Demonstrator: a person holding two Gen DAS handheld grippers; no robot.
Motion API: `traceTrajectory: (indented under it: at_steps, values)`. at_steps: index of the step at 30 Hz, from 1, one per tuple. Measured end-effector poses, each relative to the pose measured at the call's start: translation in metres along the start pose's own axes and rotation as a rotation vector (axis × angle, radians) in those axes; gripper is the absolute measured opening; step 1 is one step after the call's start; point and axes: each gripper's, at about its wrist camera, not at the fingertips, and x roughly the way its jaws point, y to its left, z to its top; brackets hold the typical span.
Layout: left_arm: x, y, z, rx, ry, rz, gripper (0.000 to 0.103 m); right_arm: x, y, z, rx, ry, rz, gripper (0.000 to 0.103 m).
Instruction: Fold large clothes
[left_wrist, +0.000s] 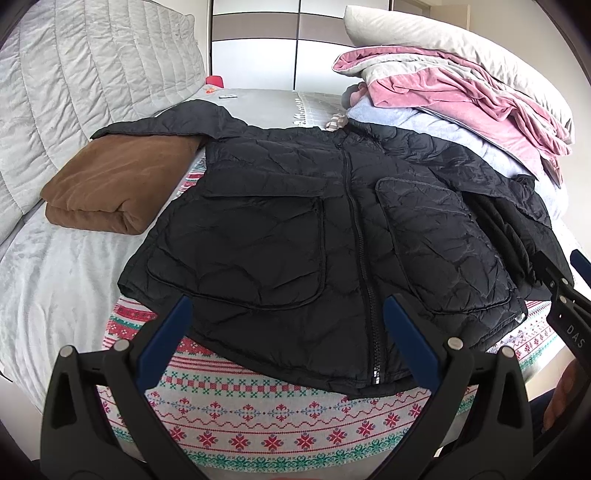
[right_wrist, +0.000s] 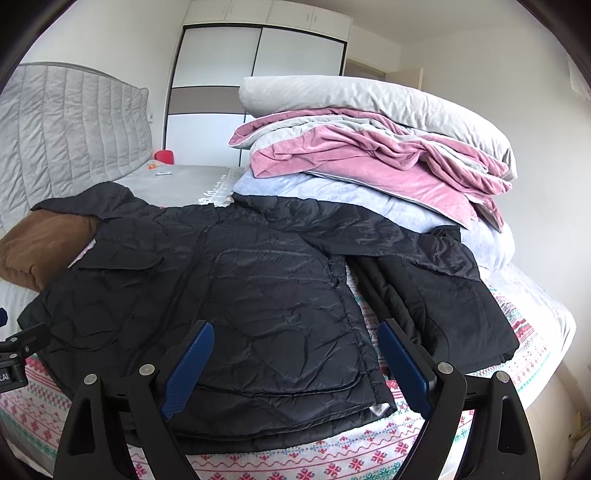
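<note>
- Big black quilted jacket (left_wrist: 295, 229) is laid out flat on the bed, front side up, zipper (left_wrist: 360, 258) done up and running straight down the middle.
- It's lying on a patterned blanket (left_wrist: 280, 417) with red and green snowflake rows, which covers the near part of the bed.
- Two big patch pockets show on the front, one either side of the zipper.
- One sleeve goes up and drapes over a folded brown blanket (left_wrist: 110, 188) sitting just beside the jacket, next to the grey quilted headboard (left_wrist: 74, 81).
- The other sleeve (right_wrist: 439, 295) lies next to the body, with a strip of the patterned blanket showing between them.
- Behind that there's a stack of bedding: pale blue at the bottom, pink velvety throw (right_wrist: 376, 166) in the middle, pale pillow (right_wrist: 369, 99) on top. The jacket's shoulder touches the blue layer.
- Left tongs (left_wrist: 288, 339) are spread wide with nothing in them, hovering over the jacket's hem around the zipper end.
- Right tongs (right_wrist: 295, 369) are also wide apart and empty, over the hem corner on the sleeve side.
- Neither pair of blue pads is pinching fabric.
- White wardrobe (right_wrist: 258, 74) with sliding doors at the far end of the room.
</note>
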Motion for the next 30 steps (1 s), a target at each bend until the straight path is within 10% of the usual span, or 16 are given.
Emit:
traceTrajectory:
  at_steps: [30]
  values:
    - [0.0021,0.0012,0.0008,0.008,0.0,0.033,0.103,0.0047,-0.0003,-0.0007,0.014,0.014,0.017,0.092]
